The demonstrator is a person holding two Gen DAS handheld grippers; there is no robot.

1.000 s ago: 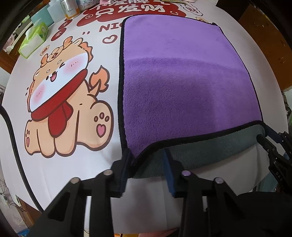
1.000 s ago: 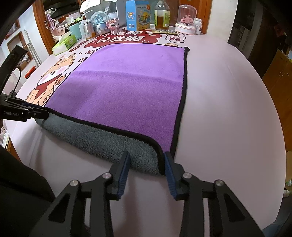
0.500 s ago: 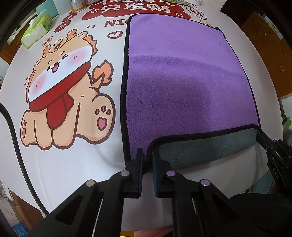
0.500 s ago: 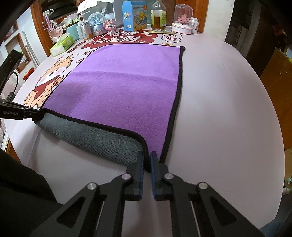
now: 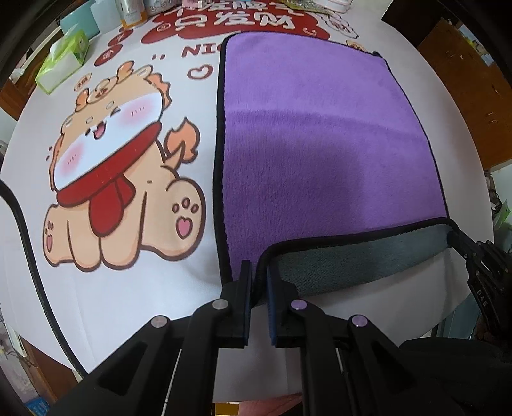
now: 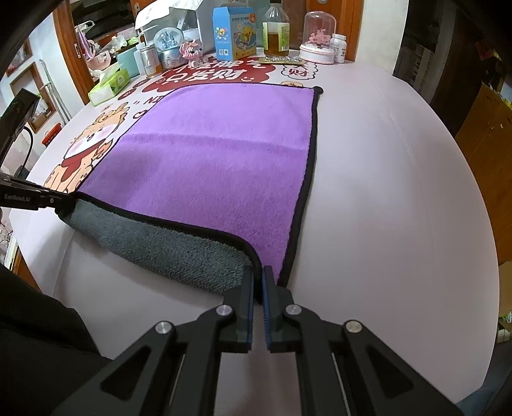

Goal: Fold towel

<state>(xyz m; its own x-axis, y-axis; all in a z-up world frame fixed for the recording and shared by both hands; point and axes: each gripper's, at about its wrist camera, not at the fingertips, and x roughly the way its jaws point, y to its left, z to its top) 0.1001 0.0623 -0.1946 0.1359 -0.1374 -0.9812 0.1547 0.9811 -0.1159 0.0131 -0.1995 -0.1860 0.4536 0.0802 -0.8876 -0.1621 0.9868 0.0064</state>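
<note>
- Left wrist view: the purple towel (image 5: 320,153) is being shown spread on the white round table (image 5: 105,288), its black-piped border lying just right of the printed cartoon dog (image 5: 115,179).
- The towel's near edge is being lifted, so that a band of the grey underside (image 5: 352,262) is being exposed along the side nearest the camera.
- The near-left corner of the towel is being pinched by the left gripper (image 5: 260,281); its two fingers are being pressed close together with the black piping between them.
- At the towel's near-right corner, the right gripper (image 5: 460,243) is being seen from the side, touching the fabric; its closure cannot be told from this view.
- A green tissue box (image 5: 64,57) is being shown beyond the dog, well away from the towel.
- Right wrist view: the towel (image 6: 217,153) is being shown flat over most of its area, with a crease line running across it.
- The near-right corner is being clamped by the right gripper (image 6: 258,281), its blue-padded fingers drawn together on the piped edge.
- The grey underside (image 6: 153,243) is being turned up along the near edge, between this corner and the left gripper (image 6: 62,203) at the towel's other near corner.
- Behind the towel's far edge, a blue carton (image 6: 233,32), a glass bottle (image 6: 275,28) and a domed ornament (image 6: 318,40) are being shown standing.
</note>
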